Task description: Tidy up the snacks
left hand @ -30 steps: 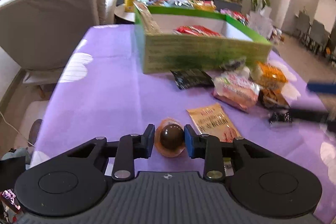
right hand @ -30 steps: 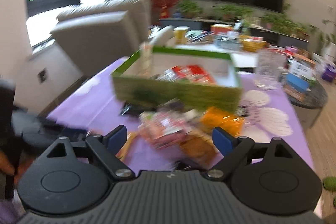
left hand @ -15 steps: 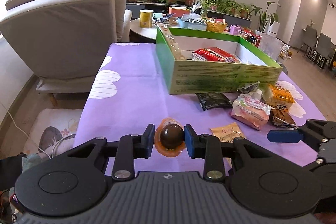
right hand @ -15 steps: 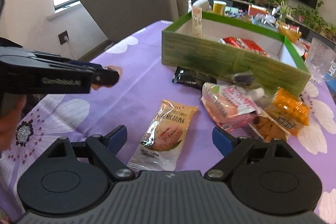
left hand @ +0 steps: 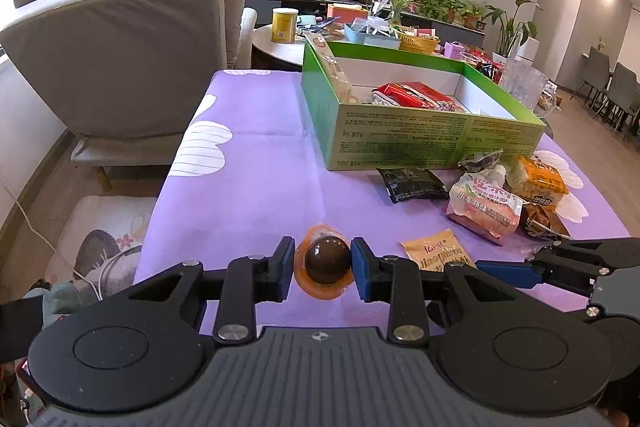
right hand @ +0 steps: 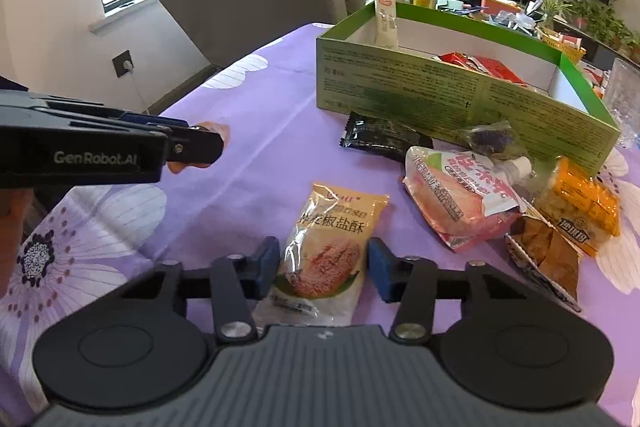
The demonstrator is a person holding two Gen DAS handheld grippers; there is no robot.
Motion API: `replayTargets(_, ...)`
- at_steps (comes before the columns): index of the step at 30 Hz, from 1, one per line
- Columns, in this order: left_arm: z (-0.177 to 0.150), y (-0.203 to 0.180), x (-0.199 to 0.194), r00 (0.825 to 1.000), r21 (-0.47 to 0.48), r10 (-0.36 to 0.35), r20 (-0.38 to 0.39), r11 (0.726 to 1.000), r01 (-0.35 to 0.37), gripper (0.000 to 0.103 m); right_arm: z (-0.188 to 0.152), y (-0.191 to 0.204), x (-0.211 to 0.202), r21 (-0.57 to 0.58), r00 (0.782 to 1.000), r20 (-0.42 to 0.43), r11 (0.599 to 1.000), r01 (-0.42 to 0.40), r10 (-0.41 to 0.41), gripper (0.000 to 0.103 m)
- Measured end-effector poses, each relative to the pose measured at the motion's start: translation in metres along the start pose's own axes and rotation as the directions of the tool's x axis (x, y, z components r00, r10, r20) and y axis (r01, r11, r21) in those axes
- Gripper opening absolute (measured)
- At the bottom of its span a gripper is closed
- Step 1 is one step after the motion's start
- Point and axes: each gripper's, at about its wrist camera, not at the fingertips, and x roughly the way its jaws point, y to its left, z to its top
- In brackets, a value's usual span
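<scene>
Orange film wraps the brown egg [left hand: 325,264], which is pinched between the pads of the left gripper [left hand: 323,267] above the table's [left hand: 248,187] near edge. The right gripper [right hand: 323,265] is spread, its jaws set either side of the tan packet [right hand: 328,247] lying near the same edge; contact cannot be told. A slip could be caused by the egg's round, slick wrap if the pinch is loosened during transfer. The flat packet could be skated along the cloth, or only its film caught, if the jaws are closed too high. The green box [left hand: 400,143] at the far edge is mostly unfilled: red packets [left hand: 412,95] and a pale packet [right hand: 386,21] propped in one corner are held.
</scene>
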Motion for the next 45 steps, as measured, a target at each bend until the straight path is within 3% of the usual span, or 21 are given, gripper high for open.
replayTargets(10,0.005,-0.005,0.001,1.0,-0.011,-0.017,0.006,1.0,0.017,0.028,0.008,-0.024,-0.026,0.066,0.998,0.065,0.997,-0.031,0.027,0.045)
replayTargets(11,0.006,-0.006,0.001,1.0,-0.011,-0.02,0.007,1.0,0.02,0.028,0.009,-0.025,-0.03,0.068,0.997,0.077,0.997,-0.036,0.03,0.037)
replayTargets(12,0.007,-0.008,0.001,1.0,-0.01,-0.021,0.009,1.0,0.021,0.028,0.011,-0.026,-0.034,0.068,0.995,0.092,0.997,-0.034,0.028,0.015)
replayTargets(13,0.008,-0.009,0.001,1.0,-0.009,-0.022,0.012,1.0,0.022,0.028,0.013,-0.027,-0.037,0.071,0.995,0.097,0.997,-0.04,0.033,0.012)
replayTargets(17,0.011,-0.01,0.003,1.0,-0.007,-0.019,0.014,1.0,0.019,0.028,0.019,-0.035,-0.045,0.082,0.989,0.144,0.995,-0.054,0.042,0.012)
replayTargets(19,0.01,-0.008,0.004,1.0,-0.013,-0.014,0.012,1.0,0.014,0.028,0.018,-0.037,-0.039,0.077,0.993,0.11,0.996,-0.048,0.039,0.015)
replayTargets(22,0.009,-0.005,0.005,1.0,-0.026,-0.005,0.007,1.0,0.005,0.028,0.012,-0.042,-0.024,0.095,0.998,0.026,0.994,-0.052,0.049,0.028)
replayTargets(24,0.009,-0.005,0.006,1.0,-0.028,-0.001,0.003,1.0,0.001,0.029,0.006,-0.041,-0.018,0.103,0.998,-0.012,0.993,-0.058,0.059,0.055)
replayTargets(26,0.009,-0.005,0.008,1.0,-0.028,-0.001,0.0,1.0,0.001,0.029,0.003,-0.035,-0.016,0.098,0.997,-0.023,0.993,-0.069,0.072,0.067)
replayTargets(30,0.009,-0.008,0.01,1.0,-0.02,-0.007,-0.006,1.0,0.007,0.029,0.001,-0.018,-0.01,0.051,0.996,-0.044,0.996,-0.07,0.072,0.067)
replayTargets(32,0.009,-0.008,0.01,1.0,-0.016,-0.012,-0.007,1.0,0.012,0.029,-0.001,-0.008,0.0,0.017,0.996,-0.08,0.999,-0.029,0.03,0.067)
replayTargets(34,0.009,-0.009,0.009,1.0,-0.014,-0.016,-0.005,1.0,0.016,0.029,-0.003,-0.005,-0.001,-0.018,0.998,-0.061,1.0,-0.001,0.0,0.065)
replayTargets(36,0.01,-0.009,0.009,1.0,-0.016,-0.018,-0.002,1.0,0.018,0.029,-0.004,-0.009,-0.006,-0.019,0.998,-0.061,0.999,-0.029,0.027,0.048)
replayTargets(37,0.01,-0.009,0.01,1.0,-0.017,-0.02,-0.002,1.0,0.02,0.029,-0.002,-0.011,-0.007,-0.013,0.997,-0.068,0.999,-0.04,0.039,0.048)
replayTargets(45,0.022,-0.016,0.01,0.999,-0.009,-0.045,0.023,0.999,0.045,0.029,0.017,-0.029,-0.041,0.025,0.997,0.08,1.0,-0.014,0.012,0.047)
